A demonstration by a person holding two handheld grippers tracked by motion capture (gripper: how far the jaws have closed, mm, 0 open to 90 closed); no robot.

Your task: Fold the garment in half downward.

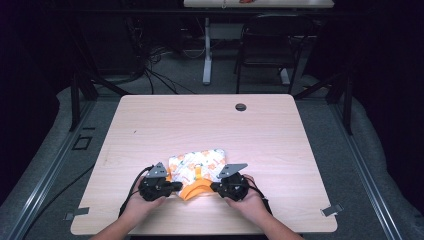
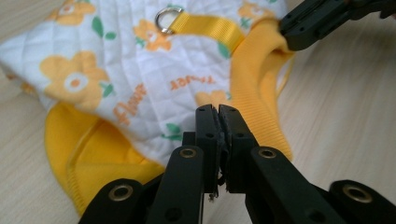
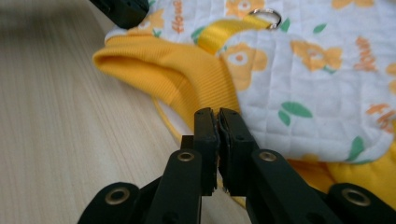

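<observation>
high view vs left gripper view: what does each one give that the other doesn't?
High view alone: the whole table with its cable hole, a chair beyond it, and both hands at the near edge.

Left gripper view alone: the left gripper with its jaws shut on the garment's near edge, the metal D-ring on the yellow strap, and the orange lettering.

Shared: the floral quilted garment with its orange ribbed trim, and the right gripper at that trim.

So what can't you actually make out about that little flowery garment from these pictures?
- Garment, high view: near edge hidden under both grippers.
- Left gripper, its own view: shut jaws hide whether cloth is pinched.
- Printed words, right gripper view: cut by frame edge, blurred.
</observation>
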